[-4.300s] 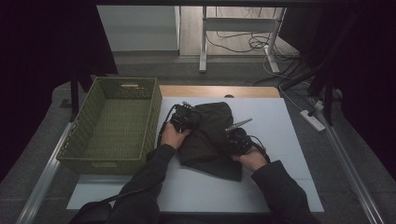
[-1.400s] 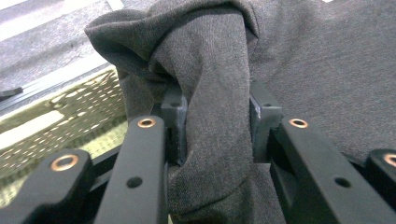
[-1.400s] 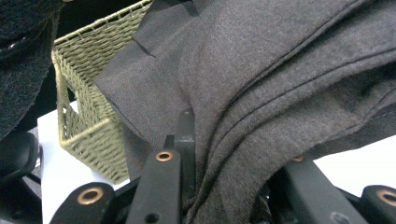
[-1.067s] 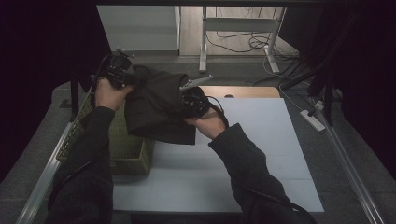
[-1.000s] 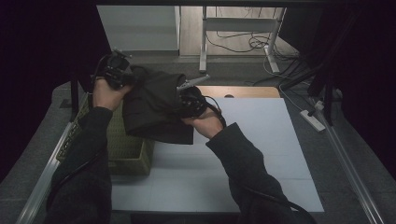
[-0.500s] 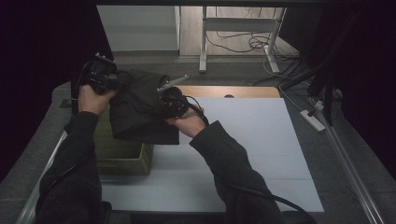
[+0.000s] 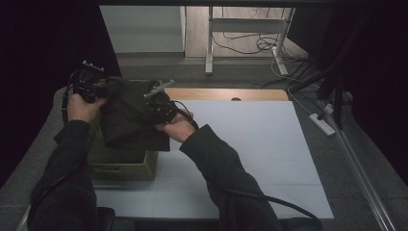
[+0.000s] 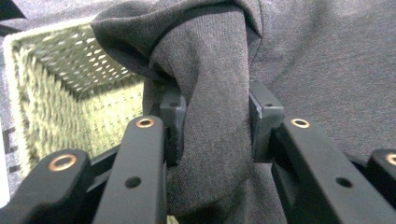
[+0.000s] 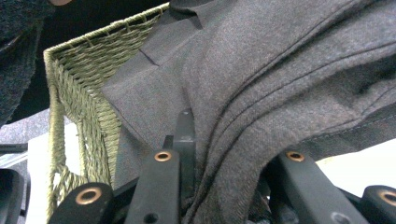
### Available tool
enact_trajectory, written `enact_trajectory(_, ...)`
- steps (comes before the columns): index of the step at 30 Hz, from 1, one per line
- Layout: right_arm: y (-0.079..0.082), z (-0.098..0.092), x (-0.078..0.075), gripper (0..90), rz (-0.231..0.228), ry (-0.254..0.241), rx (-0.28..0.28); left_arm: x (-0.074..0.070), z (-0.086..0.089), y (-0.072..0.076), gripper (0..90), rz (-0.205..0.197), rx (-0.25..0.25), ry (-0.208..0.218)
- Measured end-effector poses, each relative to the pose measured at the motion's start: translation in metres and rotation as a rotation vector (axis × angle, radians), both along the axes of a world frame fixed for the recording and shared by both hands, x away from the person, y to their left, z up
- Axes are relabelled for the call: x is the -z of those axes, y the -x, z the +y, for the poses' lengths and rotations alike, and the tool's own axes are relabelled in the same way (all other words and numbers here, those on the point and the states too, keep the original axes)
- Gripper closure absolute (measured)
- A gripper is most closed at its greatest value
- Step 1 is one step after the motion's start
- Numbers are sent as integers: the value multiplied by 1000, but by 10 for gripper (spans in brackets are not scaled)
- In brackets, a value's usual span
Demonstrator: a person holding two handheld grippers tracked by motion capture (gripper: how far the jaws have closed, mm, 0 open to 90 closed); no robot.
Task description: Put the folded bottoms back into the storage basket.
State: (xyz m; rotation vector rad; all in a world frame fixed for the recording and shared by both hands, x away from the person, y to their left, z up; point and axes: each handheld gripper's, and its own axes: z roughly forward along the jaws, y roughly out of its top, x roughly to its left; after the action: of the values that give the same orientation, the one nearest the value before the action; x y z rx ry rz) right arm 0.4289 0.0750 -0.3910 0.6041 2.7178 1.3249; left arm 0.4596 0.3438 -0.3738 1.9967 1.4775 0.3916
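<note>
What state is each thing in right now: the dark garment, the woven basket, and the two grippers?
Dark garment: folded, lifted off the table, held over the basket by both grippers.
Woven basket: upright at the table's left edge, top open, partly hidden under the garment.
Left gripper: shut on a bunched fold of the garment.
Right gripper: shut on the garment's layered edge.
White table: bare where the garment could have lain.

Dark grey folded garment (image 7: 130, 115), held aloft, hanging slack over the green woven basket (image 7: 126, 163)
</note>
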Motion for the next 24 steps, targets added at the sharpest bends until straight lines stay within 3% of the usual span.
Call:
enact_trajectory(12,4,35,21,706,20,32,-13,31,25,2,645,51,-22,-30)
enact_trajectory(24,10,55,46,646,20,94,-17,56,35,1,642,96,-34,-66)
